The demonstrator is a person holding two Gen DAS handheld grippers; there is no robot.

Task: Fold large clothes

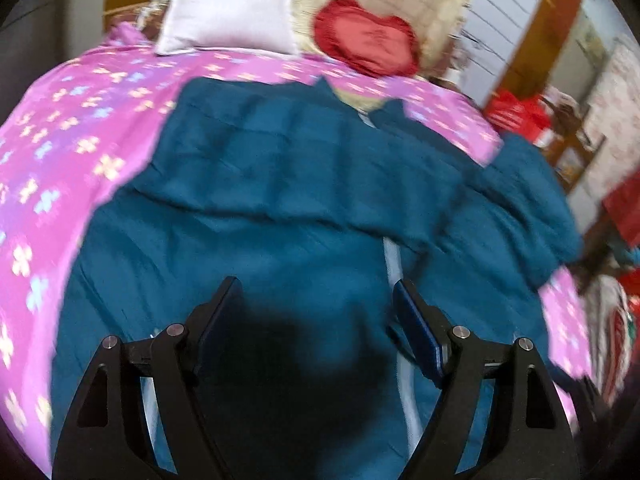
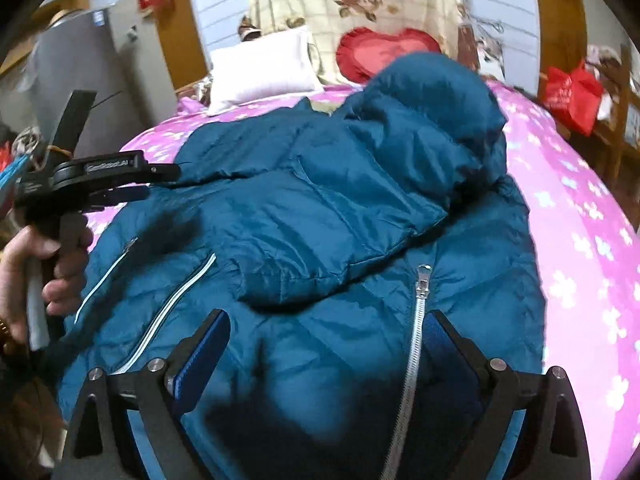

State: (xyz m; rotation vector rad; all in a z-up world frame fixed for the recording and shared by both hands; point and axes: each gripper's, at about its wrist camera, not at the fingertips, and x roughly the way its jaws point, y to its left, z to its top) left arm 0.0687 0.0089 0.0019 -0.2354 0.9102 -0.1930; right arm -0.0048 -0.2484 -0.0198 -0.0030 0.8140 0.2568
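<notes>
Below your wide-open, empty right gripper and left gripper, the teal jacket lies on the pink bedspread; grip the far raised sleeve low, laying it flat across.

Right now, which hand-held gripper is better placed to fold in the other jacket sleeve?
Right. The right hand-held gripper is open over the jacket by its zipper, on the bulging, unfolded side; the left hand-held gripper hovers over the folded sleeve.
</notes>
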